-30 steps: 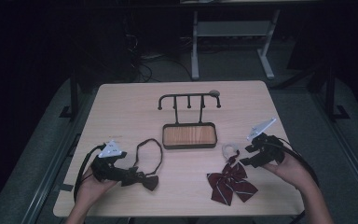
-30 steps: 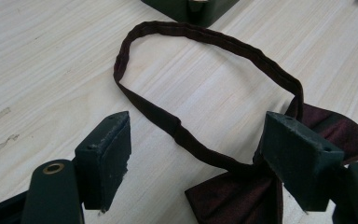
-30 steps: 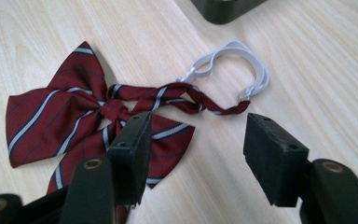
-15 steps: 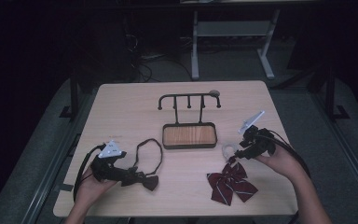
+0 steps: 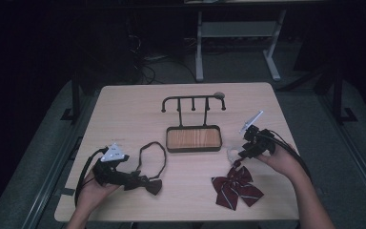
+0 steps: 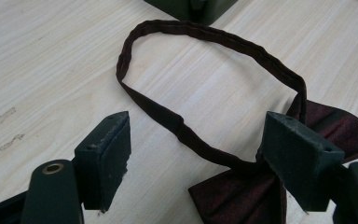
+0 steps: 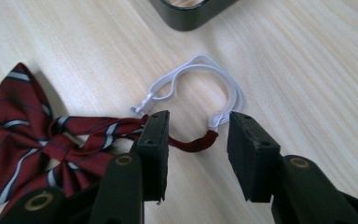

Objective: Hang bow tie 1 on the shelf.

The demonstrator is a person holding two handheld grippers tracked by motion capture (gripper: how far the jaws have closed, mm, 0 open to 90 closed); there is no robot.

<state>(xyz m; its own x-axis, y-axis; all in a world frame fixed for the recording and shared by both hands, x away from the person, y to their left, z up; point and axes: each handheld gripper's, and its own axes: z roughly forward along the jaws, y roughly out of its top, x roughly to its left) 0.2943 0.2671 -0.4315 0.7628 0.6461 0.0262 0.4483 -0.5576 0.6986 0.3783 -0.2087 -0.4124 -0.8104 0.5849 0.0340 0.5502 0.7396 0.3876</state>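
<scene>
A recording lab or test room: a lone light-wood table [image 5: 124, 109] lit in a dark space, loose cables [image 5: 145, 64] on the grey floor at 11 o'clock, and a bare white metal frame [image 5: 233, 33] at 12.

Both claws are black; the left claw [image 5: 145, 181] bears a grey three-cornered plate, the right claw [image 5: 235, 157] trails black cables toward 4 o'clock.

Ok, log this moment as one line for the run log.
left gripper: open over dark bow tie | right gripper: jaws just closing, not yet gripping, around striped bow tie's strap | rack: bare
</scene>
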